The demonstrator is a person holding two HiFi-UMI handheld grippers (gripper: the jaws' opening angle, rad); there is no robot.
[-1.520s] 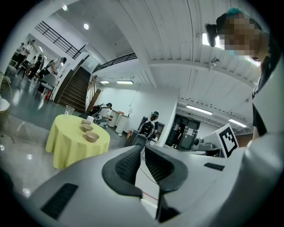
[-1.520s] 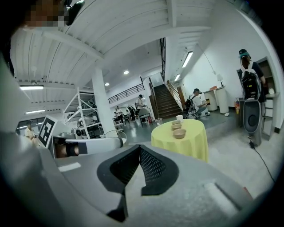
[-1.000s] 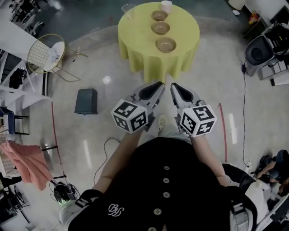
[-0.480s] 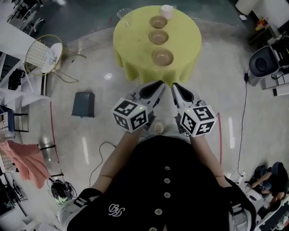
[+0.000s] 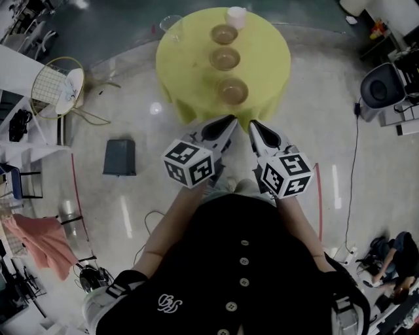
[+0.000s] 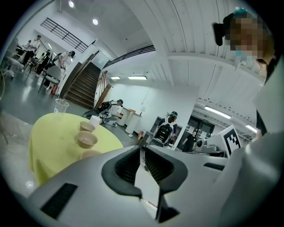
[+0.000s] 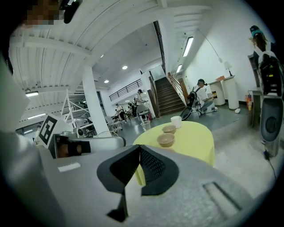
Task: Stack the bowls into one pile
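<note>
Three tan bowls stand in a line on the round yellow table (image 5: 186,62): the far bowl (image 5: 224,34), the middle bowl (image 5: 224,58) and the near bowl (image 5: 233,91). None of them is stacked. My left gripper (image 5: 230,122) and right gripper (image 5: 253,125) hang side by side over the floor just short of the table's near edge, both shut with nothing in them. In the left gripper view, the far bowl (image 6: 87,126) and middle bowl (image 6: 87,139) show left of the gripper (image 6: 141,148). In the right gripper view, two bowls (image 7: 166,140) lie beyond the gripper (image 7: 139,146).
A white cup (image 5: 236,14) and a clear glass (image 5: 171,23) stand at the table's far side. On the floor are a wire chair (image 5: 62,82), a dark bin (image 5: 120,157) at left and a black office chair (image 5: 380,85) at right. People stand far off.
The table and its bowls have drawn closer to both grippers in the head view. Both grippers stay shut and side by side.
</note>
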